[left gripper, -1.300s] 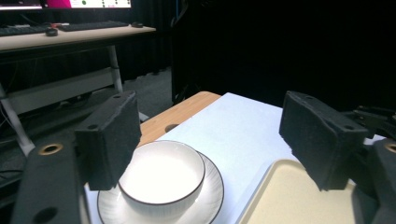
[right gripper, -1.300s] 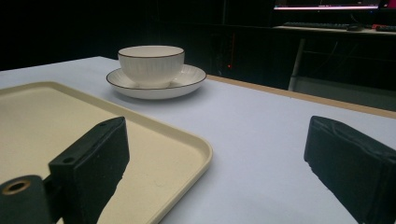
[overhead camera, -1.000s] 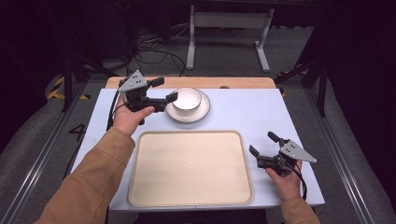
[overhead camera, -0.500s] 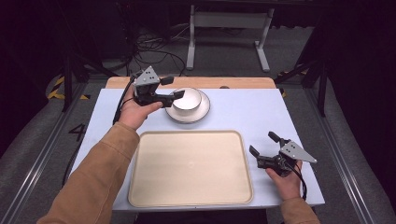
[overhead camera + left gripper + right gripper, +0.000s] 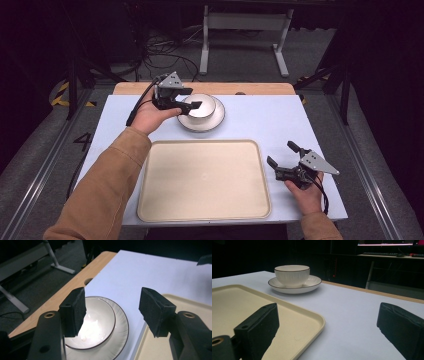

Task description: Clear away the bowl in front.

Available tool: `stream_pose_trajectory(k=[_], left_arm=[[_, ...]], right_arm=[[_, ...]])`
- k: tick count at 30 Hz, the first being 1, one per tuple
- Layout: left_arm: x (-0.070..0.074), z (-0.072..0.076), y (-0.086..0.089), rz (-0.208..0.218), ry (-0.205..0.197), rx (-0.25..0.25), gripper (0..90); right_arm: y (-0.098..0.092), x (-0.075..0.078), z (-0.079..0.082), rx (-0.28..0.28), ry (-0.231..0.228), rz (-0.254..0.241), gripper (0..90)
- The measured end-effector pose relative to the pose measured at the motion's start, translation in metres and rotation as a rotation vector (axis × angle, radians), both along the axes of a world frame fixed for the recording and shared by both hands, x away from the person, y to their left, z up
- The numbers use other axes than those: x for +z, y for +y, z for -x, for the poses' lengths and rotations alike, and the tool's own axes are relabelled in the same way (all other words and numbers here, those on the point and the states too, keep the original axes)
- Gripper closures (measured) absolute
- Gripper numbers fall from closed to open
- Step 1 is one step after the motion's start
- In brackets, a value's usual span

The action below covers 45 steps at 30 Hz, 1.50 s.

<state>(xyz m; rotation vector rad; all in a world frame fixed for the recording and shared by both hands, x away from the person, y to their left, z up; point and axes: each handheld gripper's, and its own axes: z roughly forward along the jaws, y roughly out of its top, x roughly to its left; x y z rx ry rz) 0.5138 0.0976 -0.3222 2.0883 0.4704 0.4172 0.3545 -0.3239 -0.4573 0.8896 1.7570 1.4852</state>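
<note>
A pale blue bench [image 5: 260, 120] with a wooden far edge. A white saucer [image 5: 216, 122] carrying a white bowl [image 5: 206, 104] lies directly under the left tool [image 5: 186, 98]. A cream tray [image 5: 205, 180] lies just beside the right tool [image 5: 282, 155], on its left.

Open table [image 5: 270, 120] right of bowl [image 5: 202, 106]; tray [image 5: 204, 181] fills front.

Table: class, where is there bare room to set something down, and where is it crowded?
Free: the whole tray; the table strip between plate and right gripper. Crowded: the far left, where the left gripper hangs over the bowl.
</note>
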Motion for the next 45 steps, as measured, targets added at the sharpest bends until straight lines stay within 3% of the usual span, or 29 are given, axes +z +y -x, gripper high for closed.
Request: stream_pose_trajectory(k=[7, 10, 13, 17, 28, 31, 45], left_arm=[[-0.005, -0.009, -0.010, -0.063, 0.020, -0.056, 39.5], [-0.009, -0.016, -0.017, -0.118, 0.015, -0.087, 39.6], [-0.011, -0.019, -0.020, -0.135, 0.019, -0.099, 40.3], [-0.019, -0.027, -0.026, -0.172, 0.048, -0.120, 41.0], [-0.041, -0.042, -0.030, -0.223, 0.121, -0.120, 38.6], [-0.049, -0.045, -0.032, -0.254, 0.143, -0.128, 38.2], [-0.066, -0.048, -0.043, -0.292, 0.157, -0.155, 40.3]], right_arm=[[0.000, 0.000, 0.000, 0.003, 0.002, 0.003, 4.8], [0.000, 0.000, 0.000, -0.001, 0.001, 0.000, 4.6], [0.000, 0.000, 0.000, -0.001, 0.001, 0.000, 4.5], [0.000, 0.000, 0.000, -0.003, -0.001, 0.001, 4.3], [0.000, 0.000, 0.001, 0.002, -0.003, -0.002, 4.0], [0.000, 0.000, 0.000, 0.003, -0.003, -0.003, 4.1], [0.000, 0.000, 0.000, 0.004, -0.003, -0.004, 4.1]])
